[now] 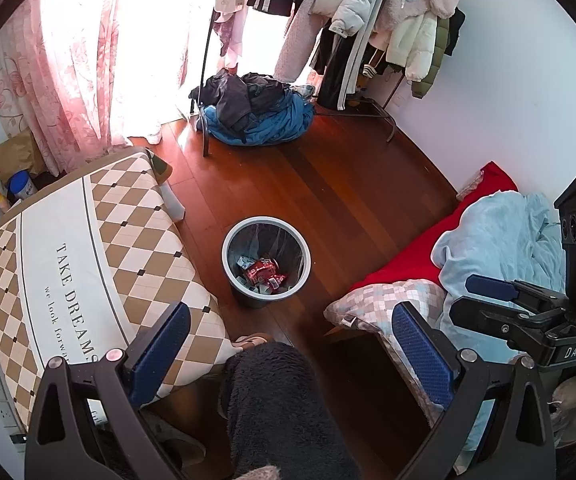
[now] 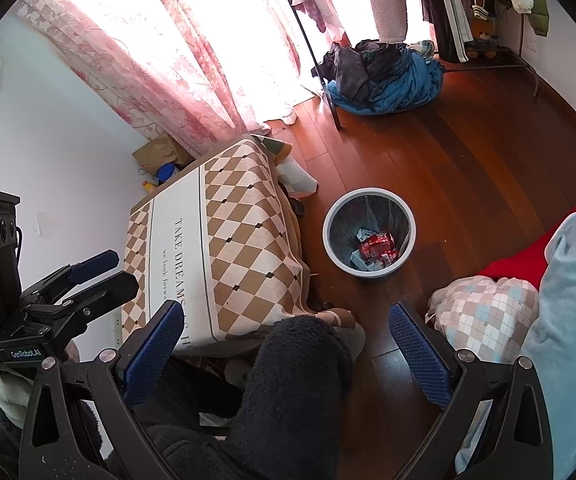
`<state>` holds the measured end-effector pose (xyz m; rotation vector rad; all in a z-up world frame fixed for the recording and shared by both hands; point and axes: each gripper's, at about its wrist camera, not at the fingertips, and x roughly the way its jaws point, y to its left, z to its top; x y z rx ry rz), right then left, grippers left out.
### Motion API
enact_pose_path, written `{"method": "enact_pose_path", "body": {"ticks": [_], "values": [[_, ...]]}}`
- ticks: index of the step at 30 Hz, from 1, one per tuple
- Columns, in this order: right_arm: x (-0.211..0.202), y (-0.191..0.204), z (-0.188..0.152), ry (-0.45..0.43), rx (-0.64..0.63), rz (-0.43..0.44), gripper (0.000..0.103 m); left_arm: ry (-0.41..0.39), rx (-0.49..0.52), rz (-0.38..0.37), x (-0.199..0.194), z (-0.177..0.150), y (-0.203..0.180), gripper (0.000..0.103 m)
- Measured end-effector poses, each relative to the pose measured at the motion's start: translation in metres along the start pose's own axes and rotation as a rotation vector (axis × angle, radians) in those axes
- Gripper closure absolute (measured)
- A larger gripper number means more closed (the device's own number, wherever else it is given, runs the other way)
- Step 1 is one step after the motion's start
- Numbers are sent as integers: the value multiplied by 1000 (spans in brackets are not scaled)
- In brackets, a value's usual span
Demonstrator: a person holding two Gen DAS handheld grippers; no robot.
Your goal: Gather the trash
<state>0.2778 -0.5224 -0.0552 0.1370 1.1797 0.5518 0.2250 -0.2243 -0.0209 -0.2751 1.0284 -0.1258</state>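
Note:
A grey trash bin (image 1: 266, 220) with a clear liner stands on the wooden floor between a low table and a bed. Red wrappers and scraps of paper (image 1: 262, 272) lie in its bottom. My left gripper (image 1: 291, 316) is held high above the floor, short of the bin, open with nothing between its blue pads. From the right wrist, the same bin (image 2: 367, 192) and its red wrappers (image 2: 377, 246) sit ahead and right of centre. My right gripper (image 2: 286, 309) is also open and empty. Each gripper appears side-on in the other's view: right (image 1: 461, 297), left (image 2: 124, 269).
A low table under a brown diamond-pattern cloth (image 1: 88, 248) stands left of the bin. On the right is a bed with a red sheet, pale blue blanket (image 1: 499, 240) and checked pillow. A clothes pile (image 1: 256, 112) and coat rack stand at the back. The person's dark fleece leg (image 1: 280, 408) fills the bottom centre.

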Motion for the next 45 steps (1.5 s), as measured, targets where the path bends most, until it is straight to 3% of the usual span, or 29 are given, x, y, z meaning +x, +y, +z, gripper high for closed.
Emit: {"method": "enact_pose_path", "body": {"ticks": [45], "values": [[-4, -4, -4, 7, 1, -1, 0, -7, -4, -8, -4, -4, 1, 0]]}}
